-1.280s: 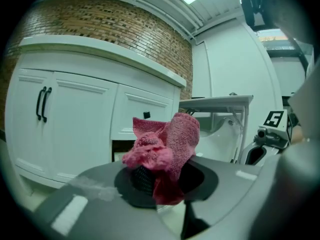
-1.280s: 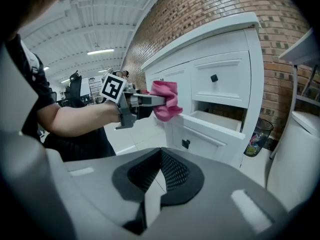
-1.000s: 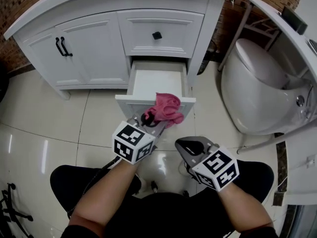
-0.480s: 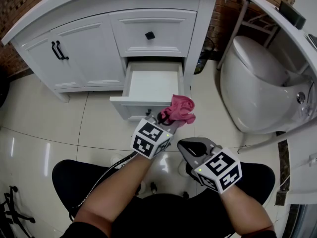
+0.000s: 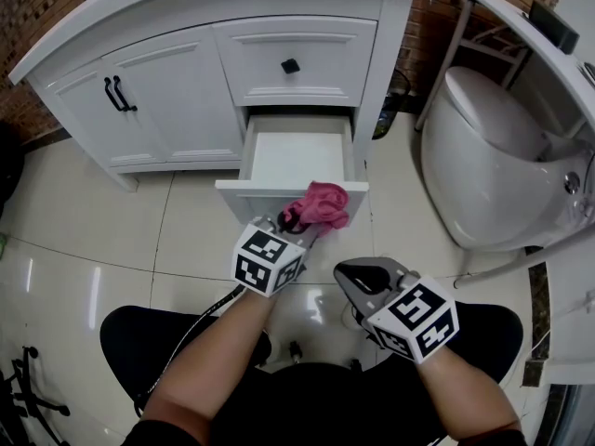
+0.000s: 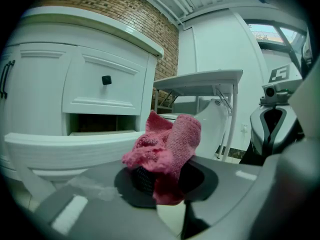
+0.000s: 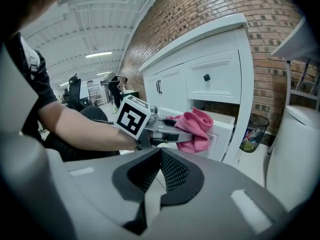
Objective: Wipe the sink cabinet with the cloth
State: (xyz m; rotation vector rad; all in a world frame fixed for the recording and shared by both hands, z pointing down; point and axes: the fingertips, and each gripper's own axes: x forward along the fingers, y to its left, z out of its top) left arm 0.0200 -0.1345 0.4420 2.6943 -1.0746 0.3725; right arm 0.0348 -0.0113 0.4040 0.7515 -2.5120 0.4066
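Pink cloth (image 5: 318,203) clamped in left hand-held gripper (image 5: 294,217), right hand-held gripper (image 5: 353,273) together, empty; might snag on drawer (image 5: 293,154), pull free.

Bright, even overhead light glares on the floor tiles (image 5: 84,249); strong fisheye distortion bends edges.
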